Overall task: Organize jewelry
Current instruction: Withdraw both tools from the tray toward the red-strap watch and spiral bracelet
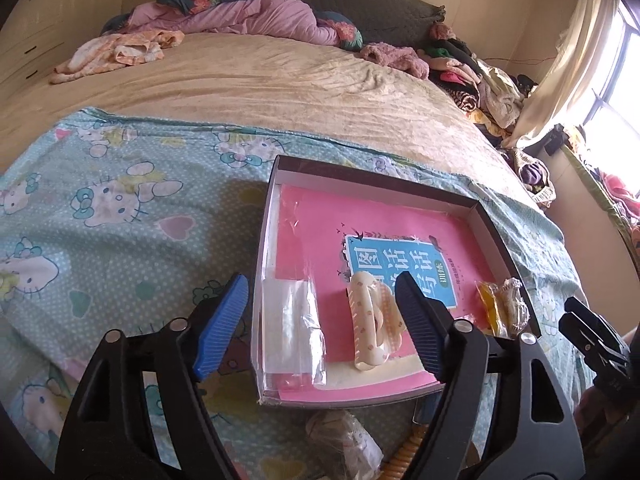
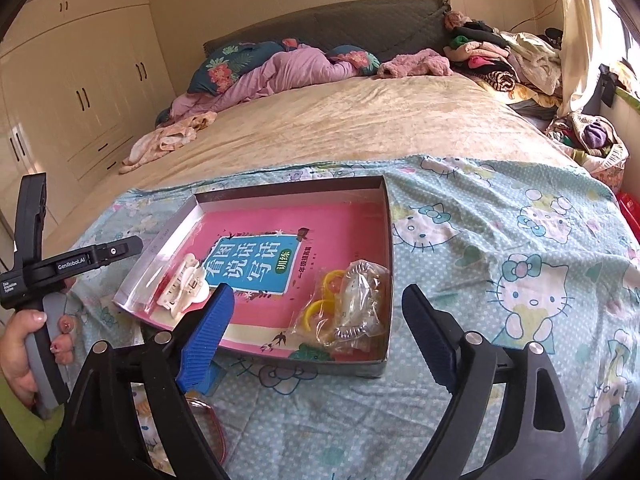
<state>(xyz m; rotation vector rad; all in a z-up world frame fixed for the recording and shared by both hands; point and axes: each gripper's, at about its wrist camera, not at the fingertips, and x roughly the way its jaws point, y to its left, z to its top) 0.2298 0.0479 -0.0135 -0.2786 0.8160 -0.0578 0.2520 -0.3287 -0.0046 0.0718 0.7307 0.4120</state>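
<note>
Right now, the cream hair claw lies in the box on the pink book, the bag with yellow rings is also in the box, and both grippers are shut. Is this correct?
One part is wrong: the grippers are open, not shut. The left gripper shows its fingers wide apart in the left wrist view, and the right gripper the same in the right wrist view. The cream hair claw does lie on the pink book in the box, as does the bag with yellow rings.

My left gripper (image 1: 320,328) stands wide open over the near left part of the shallow box (image 1: 500,236), one finger outside its left wall. Between my fingers lie a clear bag (image 1: 294,328) and a cream hair clip (image 1: 370,320), close together. The box's far half, over the pink book (image 1: 312,224), is bare. My right gripper (image 2: 316,336) is open too, with the bag of yellow rings and beads (image 2: 348,304) filling the near right corner. The sheet (image 2: 500,280) to the right lies open.
</note>
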